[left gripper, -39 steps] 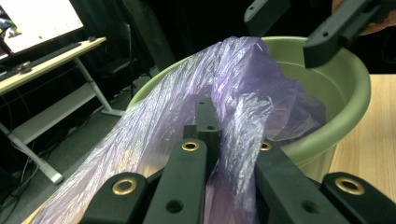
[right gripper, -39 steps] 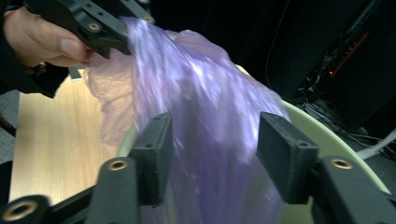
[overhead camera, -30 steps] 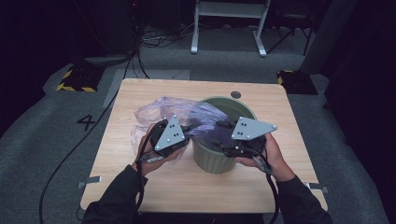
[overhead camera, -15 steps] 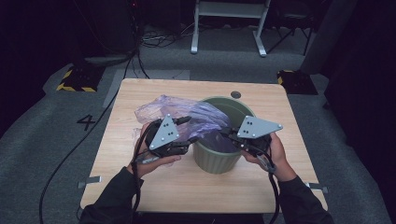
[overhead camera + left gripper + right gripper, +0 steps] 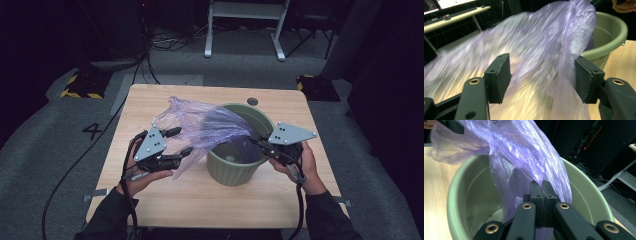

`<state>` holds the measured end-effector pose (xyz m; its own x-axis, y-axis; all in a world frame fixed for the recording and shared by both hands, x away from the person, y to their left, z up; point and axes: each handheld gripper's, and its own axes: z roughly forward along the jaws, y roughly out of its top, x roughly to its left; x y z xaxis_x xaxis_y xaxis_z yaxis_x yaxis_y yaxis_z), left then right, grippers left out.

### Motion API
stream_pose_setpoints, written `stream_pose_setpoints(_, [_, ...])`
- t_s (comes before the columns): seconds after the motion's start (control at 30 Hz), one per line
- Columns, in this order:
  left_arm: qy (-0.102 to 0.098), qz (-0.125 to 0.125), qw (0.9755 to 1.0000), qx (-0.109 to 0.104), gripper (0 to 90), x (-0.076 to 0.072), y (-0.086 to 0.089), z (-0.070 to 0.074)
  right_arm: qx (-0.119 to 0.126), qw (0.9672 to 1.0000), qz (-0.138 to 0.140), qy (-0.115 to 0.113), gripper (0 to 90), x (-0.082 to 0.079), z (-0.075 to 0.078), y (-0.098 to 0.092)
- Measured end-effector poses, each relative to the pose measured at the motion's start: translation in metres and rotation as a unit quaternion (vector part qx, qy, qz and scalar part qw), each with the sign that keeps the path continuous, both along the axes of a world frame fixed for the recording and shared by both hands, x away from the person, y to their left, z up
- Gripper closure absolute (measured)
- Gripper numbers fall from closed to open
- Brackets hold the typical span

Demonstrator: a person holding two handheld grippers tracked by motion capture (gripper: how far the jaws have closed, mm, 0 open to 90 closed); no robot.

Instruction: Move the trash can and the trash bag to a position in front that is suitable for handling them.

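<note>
Right gripper view shows my right gripper [image 5: 542,185] with its jaws pressed together, pinching a fold of the purple plastic bag [image 5: 524,152]. From that pinch the film rises up and away from my fingers, out over the near rim of the green bucket [image 5: 456,195], whose pale inside lies directly below and beyond the jaws. Some of the bag also hangs down inside the bucket, just left of my fingertips.

My left gripper [image 5: 541,75] has its jaws spread wide apart in the left gripper view, with the blurred bag [image 5: 534,47] billowing between and beyond them; I cannot tell whether either pad touches the film. The bucket [image 5: 610,35] sits past my right-hand jaw.

From the high view, my left gripper [image 5: 180,142] is beside the bucket [image 5: 235,170] on its outer side, and my right gripper [image 5: 256,141] reaches over the opposite rim. The bag [image 5: 205,125] stretches between them, spilling onto the wooden table [image 5: 200,200] beyond my left fingers.
</note>
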<state>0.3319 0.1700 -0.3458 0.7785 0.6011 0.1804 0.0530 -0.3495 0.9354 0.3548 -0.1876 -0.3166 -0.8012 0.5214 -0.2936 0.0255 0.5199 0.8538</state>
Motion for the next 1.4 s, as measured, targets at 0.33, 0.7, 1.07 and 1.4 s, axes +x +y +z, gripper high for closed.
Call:
stream_pose_setpoints(0.33, [-0.009, -0.023, 0.9995, 0.019, 80.4, -0.002, 0.002, -0.011, 0.007, 0.9999, -0.010, 0.009, 87.5, 0.001, -0.005, -0.014])
stream_pose_setpoints(0.7, [-0.034, -0.034, 0.9988, 0.007, 89.5, -0.002, -0.009, -0.005, 0.028, 0.9996, 0.002, 0.004, 44.7, -0.008, 0.002, -0.008])
stream_pose_setpoints(1.07, [-0.038, -0.051, 0.9978, 0.019, 89.6, -0.001, -0.028, -0.003, 0.027, 0.9983, 0.031, -0.040, 33.6, -0.027, 0.017, 0.013])
stream_pose_setpoints(1.4, [-0.045, -0.068, 0.9964, 0.024, 89.3, -0.004, -0.039, 0.001, -0.015, 0.9969, 0.070, -0.031, 54.4, -0.028, 0.014, 0.044])
